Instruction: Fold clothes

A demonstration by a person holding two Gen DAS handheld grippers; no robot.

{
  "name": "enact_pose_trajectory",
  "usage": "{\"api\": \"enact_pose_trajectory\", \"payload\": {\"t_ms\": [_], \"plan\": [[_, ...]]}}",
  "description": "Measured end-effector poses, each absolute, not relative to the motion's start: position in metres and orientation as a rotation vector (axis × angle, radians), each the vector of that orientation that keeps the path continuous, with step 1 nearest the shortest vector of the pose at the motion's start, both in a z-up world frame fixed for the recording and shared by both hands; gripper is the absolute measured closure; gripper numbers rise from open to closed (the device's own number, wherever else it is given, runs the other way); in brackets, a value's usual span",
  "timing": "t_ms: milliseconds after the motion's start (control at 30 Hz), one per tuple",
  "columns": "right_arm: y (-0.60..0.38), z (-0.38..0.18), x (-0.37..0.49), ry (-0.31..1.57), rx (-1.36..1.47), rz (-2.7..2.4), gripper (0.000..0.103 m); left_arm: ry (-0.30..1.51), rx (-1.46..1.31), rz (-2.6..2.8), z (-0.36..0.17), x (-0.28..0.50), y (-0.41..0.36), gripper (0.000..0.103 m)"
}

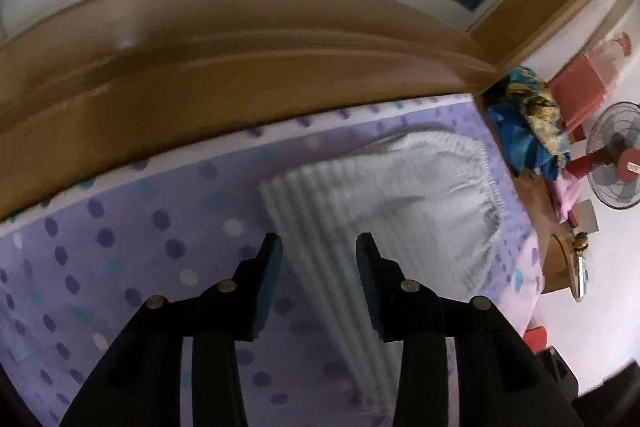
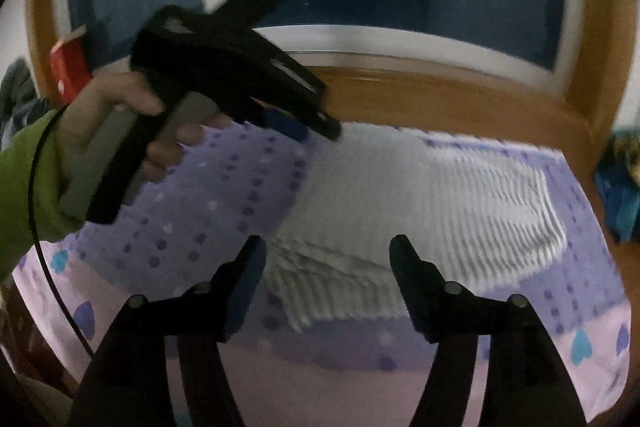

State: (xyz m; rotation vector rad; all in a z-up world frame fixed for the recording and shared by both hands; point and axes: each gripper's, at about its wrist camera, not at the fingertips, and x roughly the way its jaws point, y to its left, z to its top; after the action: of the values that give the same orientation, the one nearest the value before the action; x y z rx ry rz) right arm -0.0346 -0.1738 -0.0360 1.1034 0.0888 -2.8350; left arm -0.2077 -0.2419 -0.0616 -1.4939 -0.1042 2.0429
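Observation:
A pale grey-white ribbed garment (image 1: 404,203) lies spread on the purple dotted bedsheet (image 1: 120,247); it also shows in the right wrist view (image 2: 400,203). My left gripper (image 1: 319,247) is open and empty, with its jaws over the garment's near-left part. In the right wrist view the left gripper (image 2: 320,127) hovers at the garment's far-left corner, held by a hand in a green sleeve. My right gripper (image 2: 328,247) is open and empty, above the garment's crumpled near edge.
A wooden headboard (image 1: 240,67) and a window ledge (image 2: 400,43) run along the far side of the bed. Blue and yellow clothes (image 1: 528,119) are piled at the right edge. A standing fan (image 1: 616,155) is on the floor beyond.

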Motion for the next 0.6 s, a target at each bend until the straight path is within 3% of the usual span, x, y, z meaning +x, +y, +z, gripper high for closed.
{"api": "enact_pose_trajectory", "payload": {"t_ms": [333,433,600], "plan": [[-0.217,-0.085,-0.065,0.390,1.248,-2.889,0.038,-0.229,-1.512,1.956,-0.081,-0.210,-0.258,0.058],[-0.213,-0.094,-0.072,0.390,1.306,-2.905,0.038,-0.300,-1.527,1.905,-0.091,-0.217,-0.255,0.051],[-0.214,-0.096,-0.075,0.387,1.326,-2.919,0.038,-0.382,-1.520,1.831,-0.099,-0.224,-0.244,0.047]]}}
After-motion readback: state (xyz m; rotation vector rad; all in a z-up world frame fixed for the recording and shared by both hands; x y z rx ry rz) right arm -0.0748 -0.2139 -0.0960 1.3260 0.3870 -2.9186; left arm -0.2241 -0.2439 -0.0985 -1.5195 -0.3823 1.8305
